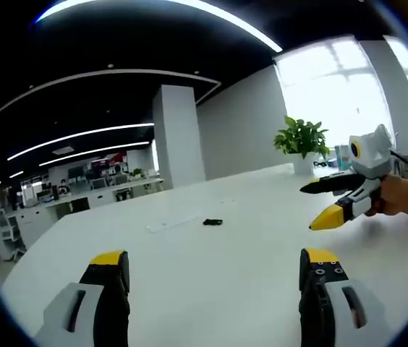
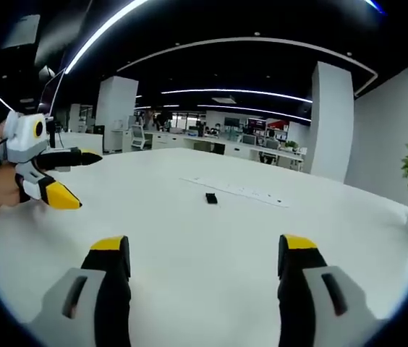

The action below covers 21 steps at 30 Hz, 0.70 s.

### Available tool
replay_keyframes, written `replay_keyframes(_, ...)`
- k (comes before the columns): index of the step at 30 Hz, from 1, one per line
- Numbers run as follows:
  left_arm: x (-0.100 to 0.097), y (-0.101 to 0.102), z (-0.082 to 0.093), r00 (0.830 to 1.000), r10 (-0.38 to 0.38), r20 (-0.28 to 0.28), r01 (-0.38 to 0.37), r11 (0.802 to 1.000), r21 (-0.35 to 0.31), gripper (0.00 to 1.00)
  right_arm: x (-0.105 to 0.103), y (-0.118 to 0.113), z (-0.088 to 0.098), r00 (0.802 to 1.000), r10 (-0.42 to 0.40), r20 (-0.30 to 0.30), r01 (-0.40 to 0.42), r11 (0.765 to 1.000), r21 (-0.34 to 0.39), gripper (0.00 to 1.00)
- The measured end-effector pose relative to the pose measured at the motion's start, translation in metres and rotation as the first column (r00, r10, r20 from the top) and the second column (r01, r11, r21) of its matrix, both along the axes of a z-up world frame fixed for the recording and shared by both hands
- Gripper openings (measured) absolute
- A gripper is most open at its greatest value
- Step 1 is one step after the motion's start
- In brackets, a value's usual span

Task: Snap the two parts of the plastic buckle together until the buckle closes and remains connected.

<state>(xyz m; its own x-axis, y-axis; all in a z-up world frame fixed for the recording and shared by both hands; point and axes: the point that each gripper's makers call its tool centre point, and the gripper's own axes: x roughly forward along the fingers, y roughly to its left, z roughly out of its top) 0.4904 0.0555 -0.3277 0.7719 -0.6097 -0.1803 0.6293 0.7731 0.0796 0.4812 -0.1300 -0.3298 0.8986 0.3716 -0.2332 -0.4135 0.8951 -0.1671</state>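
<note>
Nearest in the left gripper view, the left tool (image 1: 215, 271) stands with its yellow-tipped jaws wide apart, holding nothing, above the white desk (image 1: 247, 238). The right tool (image 2: 202, 260) in the right gripper view is likewise spread and empty. Farther out on the desk lies the buckle (image 1: 213, 222), a small dark piece, too small to tell whether its parts are joined. Just behind it lies a flat, pale strip (image 2: 236, 190). The left gripper view adds a potted plant (image 1: 303, 141) near bright windows; the right gripper view shows office desks beyond.
</note>
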Motion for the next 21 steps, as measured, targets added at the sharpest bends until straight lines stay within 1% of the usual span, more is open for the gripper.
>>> replay_keyframes(3, -0.0009, 0.0003, -0.0021, 1.000, -0.002, -0.007, 0.002, 1.000, 0.007, 1.00, -0.0001, -0.0007, 0.0013, 1.000, -0.002, 0.003, 0.002, 1.000, 0.006, 0.83)
replay_keyframes(6, -0.0014, 0.0007, -0.0033, 1.000, -0.001, -0.017, 0.001, 1.000, 0.002, 1.00, 0.0009, -0.0005, 0.0022, 1.000, 0.000, 0.008, 0.000, 1.000, 0.016, 0.85)
replay_keyframes(10, -0.0018, 0.0008, -0.0033, 1.000, -0.001, -0.019, 0.001, 1.000, 0.002, 1.00, 0.0016, -0.0036, 0.0016, 1.000, -0.010, 0.011, 0.010, 1.000, 0.008, 0.85)
replay_keyframes(21, -0.0019, 0.0058, -0.0056, 1.000, 0.023, -0.017, -0.022, 0.999, 0.036, 1.00, 0.0022, -0.0053, 0.0018, 1.000, -0.014, 0.014, 0.014, 1.000, 0.007, 0.85)
